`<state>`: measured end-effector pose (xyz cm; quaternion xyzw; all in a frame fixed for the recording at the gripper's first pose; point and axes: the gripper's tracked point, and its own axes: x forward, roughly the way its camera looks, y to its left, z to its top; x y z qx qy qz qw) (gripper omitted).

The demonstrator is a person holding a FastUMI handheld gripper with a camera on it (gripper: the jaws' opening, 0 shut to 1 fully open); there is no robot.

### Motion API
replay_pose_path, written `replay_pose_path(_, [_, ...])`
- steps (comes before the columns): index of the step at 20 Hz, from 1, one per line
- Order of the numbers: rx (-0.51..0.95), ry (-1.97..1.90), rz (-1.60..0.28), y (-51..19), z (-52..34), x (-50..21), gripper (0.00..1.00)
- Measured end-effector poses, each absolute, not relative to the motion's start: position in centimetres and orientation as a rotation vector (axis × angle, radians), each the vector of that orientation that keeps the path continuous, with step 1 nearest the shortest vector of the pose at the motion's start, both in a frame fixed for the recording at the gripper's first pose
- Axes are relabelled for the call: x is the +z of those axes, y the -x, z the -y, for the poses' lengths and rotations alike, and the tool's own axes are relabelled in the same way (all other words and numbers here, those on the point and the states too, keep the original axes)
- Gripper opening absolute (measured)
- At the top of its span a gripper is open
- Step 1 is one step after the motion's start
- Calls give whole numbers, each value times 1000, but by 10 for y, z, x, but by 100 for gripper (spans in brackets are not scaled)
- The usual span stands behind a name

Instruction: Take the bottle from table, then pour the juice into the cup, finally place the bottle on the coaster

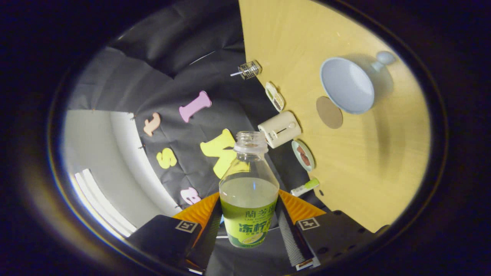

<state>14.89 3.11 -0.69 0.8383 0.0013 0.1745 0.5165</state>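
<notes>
While the bottle (pixel 248 191) sat clamped between the fingers (pixel 248 226), uncapped and with juice up to roughly its shoulder, the whole view was rolled over sideways, so the counter (pixel 360 184) stood like a wall off to the bottle's side. Both fingers were closed in on the label part of the body, one pad on each side, so the grip looked solid to me. The cup (pixel 347 85) was well beyond the bottle's mouth and off to the side, open and looking empty as far as I could tell, with the round brown coaster (pixel 329 112) just beside its rim. My read was that this was the carry toward the pour, not the pour itself, since the mouth wasn't over the cup yet. Doing it well probably meant getting the neck right over the cup's opening before tipping any further, because with no cap on, a tilt this early could slosh juice onto the counter. I'd also have kept the squeeze steady, since a thin plastic body can flex and slip. Along the counter's edge nearer the bottle were a small white box-like gadget (pixel 279 129), a couple of little dishes (pixel 303 155) and a green-tipped tube (pixel 305 187), all worth steering clear of on the way over.
</notes>
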Motion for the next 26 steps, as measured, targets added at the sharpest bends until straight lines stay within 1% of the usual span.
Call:
replay_pose_path(4, [372, -1859, -17, -151, -28, -15, 79])
replay_pose_path(14, [244, -1337, -140, -141, -27, -32, 79])
replay_pose_path(17, [153, -1128, -178, -125, -11, -39, 80])
replay_pose_path(21, [105, -844, -212, -101, 2, -22, 80])
replay_pose_path(26, [-41, -531, -202, -72, 31, 20, 81])
